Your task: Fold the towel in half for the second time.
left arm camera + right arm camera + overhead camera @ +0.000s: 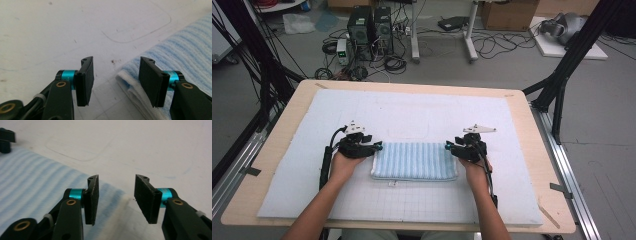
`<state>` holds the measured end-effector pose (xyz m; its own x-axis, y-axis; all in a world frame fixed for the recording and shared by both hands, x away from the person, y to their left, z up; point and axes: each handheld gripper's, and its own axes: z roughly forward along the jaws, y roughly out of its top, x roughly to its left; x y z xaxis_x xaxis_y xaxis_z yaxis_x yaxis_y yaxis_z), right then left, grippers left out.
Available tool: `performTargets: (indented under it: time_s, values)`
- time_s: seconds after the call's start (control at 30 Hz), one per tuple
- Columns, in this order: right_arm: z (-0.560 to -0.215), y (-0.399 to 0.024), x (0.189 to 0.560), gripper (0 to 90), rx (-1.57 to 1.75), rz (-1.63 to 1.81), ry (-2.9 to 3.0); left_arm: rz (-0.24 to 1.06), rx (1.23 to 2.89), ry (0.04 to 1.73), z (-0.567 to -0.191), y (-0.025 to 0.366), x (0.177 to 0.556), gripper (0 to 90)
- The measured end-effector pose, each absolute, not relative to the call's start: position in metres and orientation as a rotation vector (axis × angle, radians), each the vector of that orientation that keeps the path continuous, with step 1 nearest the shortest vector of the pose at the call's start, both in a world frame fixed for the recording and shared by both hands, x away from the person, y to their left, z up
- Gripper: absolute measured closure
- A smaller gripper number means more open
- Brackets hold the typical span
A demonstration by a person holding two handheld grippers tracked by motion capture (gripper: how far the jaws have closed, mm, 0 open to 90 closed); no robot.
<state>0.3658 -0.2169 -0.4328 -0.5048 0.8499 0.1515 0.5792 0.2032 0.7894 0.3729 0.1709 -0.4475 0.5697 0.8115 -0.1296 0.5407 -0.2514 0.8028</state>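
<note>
- while folded blue towel [414,161] lies flat mid-counter on white mat [362,107], between both grippers:
- left gripper [115,82] fingers apart, bracketing towel's corner; nothing pinched.
- right gripper [115,200] fingers likewise apart over opposite corner.
- best pinch all layers evenly, both corners together.

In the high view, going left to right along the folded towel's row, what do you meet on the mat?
Left gripper → blue striped towel → right gripper, all over the white mat.
</note>
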Motion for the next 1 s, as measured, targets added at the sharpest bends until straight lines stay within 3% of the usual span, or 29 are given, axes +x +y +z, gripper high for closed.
performTargets:
  time_s: [0.03, 0.1, 0.17, 0.2, 0.3, 0.5, 0.57, 0.63, 0.67, 0.83, 0.93, 1.0]
  values:
    - [-0.436, -0.218, 0.368, 52.5, 1.363, 1.179, 2.180, 0.386, 1.957, 1.084, -0.448, 0.169, 0.373, 49.3]
    - [-0.443, -0.217, 0.372, 54.5, 1.380, 1.150, 2.227, 0.371, 1.978, 1.038, -0.449, 0.165, 0.372, 66.2]
    - [-0.448, -0.215, 0.372, 61.5, 1.387, 1.160, 2.258, 0.393, 2.007, 0.996, -0.449, 0.161, 0.371, 78.6]
    - [-0.448, -0.215, 0.371, 70.1, 1.388, 1.174, 2.268, 0.397, 2.012, 0.997, -0.449, 0.160, 0.372, 84.9]
    - [-0.447, -0.214, 0.370, 82.6, 1.365, 1.191, 2.302, 0.397, 2.017, 1.009, -0.447, 0.161, 0.377, 87.0]
    - [-0.445, -0.215, 0.362, 85.0, 1.353, 1.187, 2.265, 0.377, 1.999, 1.024, -0.448, 0.161, 0.379, 86.8]
    - [-0.446, -0.215, 0.361, 81.7, 1.344, 1.185, 2.257, 0.376, 1.990, 1.040, -0.446, 0.162, 0.378, 79.5]
    - [-0.444, -0.217, 0.360, 67.0, 1.370, 1.186, 2.215, 0.375, 1.951, 1.055, -0.443, 0.167, 0.376, 62.2]
    - [-0.443, -0.219, 0.359, 62.3, 1.375, 1.207, 2.200, 0.381, 1.936, 1.046, -0.441, 0.170, 0.374, 58.5]
    - [-0.422, -0.228, 0.344, 47.2, 1.331, 1.338, 2.090, 0.433, 1.821, 0.949, -0.433, 0.186, 0.361, 49.6]
    - [-0.409, -0.234, 0.330, 38.8, 1.230, 1.300, 2.054, 0.450, 1.738, 0.924, -0.431, 0.197, 0.353, 34.3]
    - [-0.403, -0.240, 0.322, 28.0, 1.176, 1.270, 2.032, 0.475, 1.688, 0.923, -0.428, 0.203, 0.348, 17.1]
